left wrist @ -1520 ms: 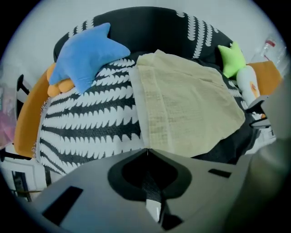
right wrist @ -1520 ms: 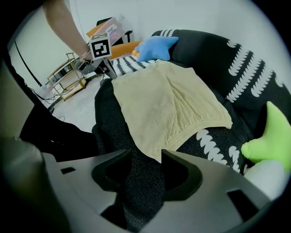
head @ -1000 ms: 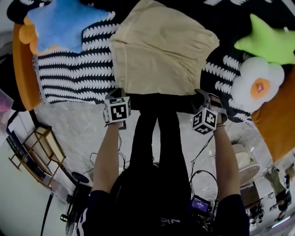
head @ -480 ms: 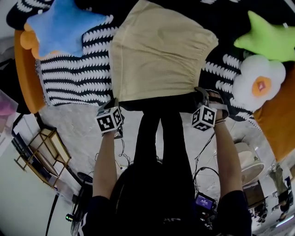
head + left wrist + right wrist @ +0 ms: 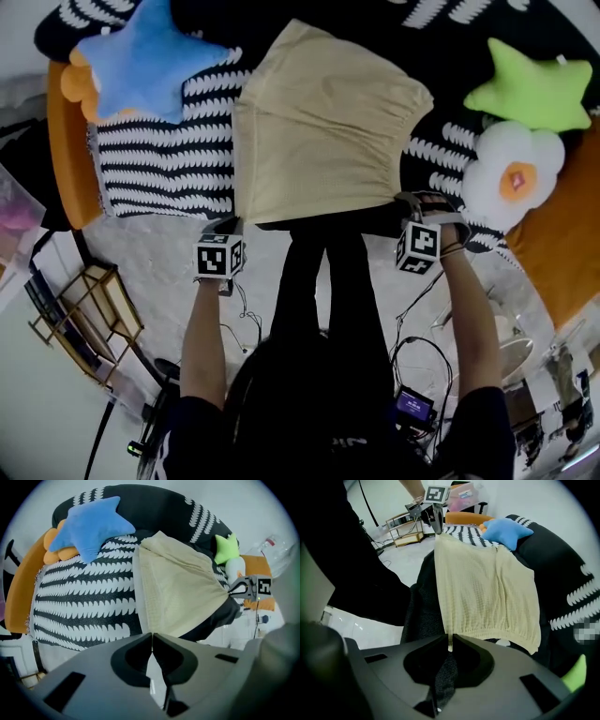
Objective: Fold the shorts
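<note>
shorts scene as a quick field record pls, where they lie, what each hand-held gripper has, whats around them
garment: pale yellow shorts
surface: black-and-white patterned sofa cover
left hand-held gripper: jaws shut on the near left corner of the shorts
right hand-held gripper: jaws closing, near right corner of the shorts between them
near edge: stretched between the two grippers
left of shorts: blue star cushion
right of shorts: green star cushion, flower cushion
</note>
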A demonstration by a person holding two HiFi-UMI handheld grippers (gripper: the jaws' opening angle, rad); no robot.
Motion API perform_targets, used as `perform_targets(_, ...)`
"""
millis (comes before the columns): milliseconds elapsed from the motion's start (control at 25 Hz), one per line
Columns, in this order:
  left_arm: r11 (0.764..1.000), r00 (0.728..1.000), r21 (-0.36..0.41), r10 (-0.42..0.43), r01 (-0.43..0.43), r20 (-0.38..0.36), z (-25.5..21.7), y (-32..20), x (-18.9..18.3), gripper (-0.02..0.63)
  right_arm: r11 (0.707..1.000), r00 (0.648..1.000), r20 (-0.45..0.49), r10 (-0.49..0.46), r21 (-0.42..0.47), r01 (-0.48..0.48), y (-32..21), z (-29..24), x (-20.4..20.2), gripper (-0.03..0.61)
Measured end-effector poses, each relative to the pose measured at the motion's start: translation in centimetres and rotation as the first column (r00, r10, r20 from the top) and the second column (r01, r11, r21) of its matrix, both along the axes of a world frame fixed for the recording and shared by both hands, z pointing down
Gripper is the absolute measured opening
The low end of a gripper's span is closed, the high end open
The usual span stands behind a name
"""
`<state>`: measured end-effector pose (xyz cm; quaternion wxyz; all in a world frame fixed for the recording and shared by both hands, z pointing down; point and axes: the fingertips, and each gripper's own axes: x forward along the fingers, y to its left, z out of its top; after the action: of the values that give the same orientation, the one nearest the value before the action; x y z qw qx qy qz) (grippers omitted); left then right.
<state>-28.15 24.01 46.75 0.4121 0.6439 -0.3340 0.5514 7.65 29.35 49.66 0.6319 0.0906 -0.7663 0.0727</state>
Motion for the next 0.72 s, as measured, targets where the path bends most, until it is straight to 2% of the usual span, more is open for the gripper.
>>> perform_targets(240, 0.993, 0.998, -0.108, 0.043, -0.048, -0.055, -2.1, 3.5, 0.2, 0.009, 0.996, 0.999, 0.009, -0.031, -0.085, 0.032, 3.2, -2.5, 0.2, 0.041)
perform_targets(360, 0.983, 0.996, -0.167, 0.062, -0.071, -0.058, -2.6, 6.1, -0.3, 0.009, 0.989, 0.999, 0.006, -0.033, -0.141, 0.034, 6.0, -2.7, -0.2, 0.041)
perform_targets(600, 0.96, 0.996, -0.266, 0.072, -0.084, -0.054, -2.2, 10.7, -1.8, 0.009, 0.961, 1.0, 0.013, 0.014, -0.278, -0.01, 11.8, -2.3, -1.6, 0.041)
perform_targets(720, 0.959, 0.997, -0.274, 0.06, -0.071, -0.048, -2.3, 11.3, -2.4, 0.009, 0.956, 0.998, 0.024, 0.056, -0.288, -0.047, 12.9, -2.4, -2.3, 0.041)
